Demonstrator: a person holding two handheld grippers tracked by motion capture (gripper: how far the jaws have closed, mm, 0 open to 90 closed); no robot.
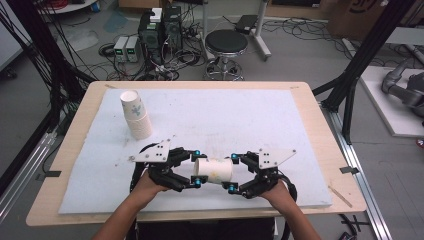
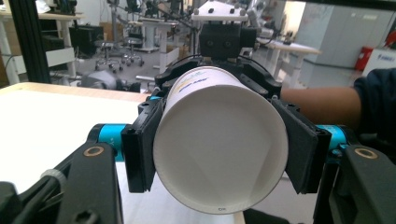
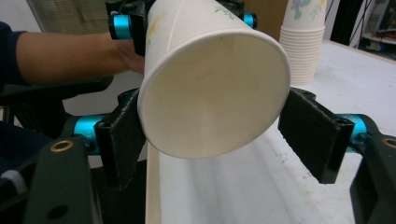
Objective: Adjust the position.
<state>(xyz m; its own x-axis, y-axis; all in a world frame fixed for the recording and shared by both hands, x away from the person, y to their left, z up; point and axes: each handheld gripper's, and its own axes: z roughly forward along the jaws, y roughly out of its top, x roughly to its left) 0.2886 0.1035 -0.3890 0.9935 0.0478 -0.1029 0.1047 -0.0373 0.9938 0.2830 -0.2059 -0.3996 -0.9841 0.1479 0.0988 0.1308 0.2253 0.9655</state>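
Cup (image 1: 214, 170) held sideways, off the mat (image 1: 225, 115), near the front edge and between both grippers. Pretty much level, one end toward each hand.

Left gripper (image 1: 197, 168) clamped on one end, both black pads pressed flat against the cup wall in the left gripper view, round end facing that camera. No gap on either side there.

Right gripper (image 1: 233, 173) at the other end, around the open mouth. In the right gripper view, one pad snug on the wall, the other right at the rim. Can't tell whether touching or a hair off, so no call on that grip. Inside of the cup plain white and bare from that angle.

Stack of cups (image 1: 136, 115) upside down on the mat's far left, well apart from the held one. Faint flower print on the top cup. Same stack behind the held cup in the right gripper view.

Hands low at the table's (image 1: 310, 100) near edge, forearms coming in from below. Stool (image 1: 226, 42) on the floor past the far side.
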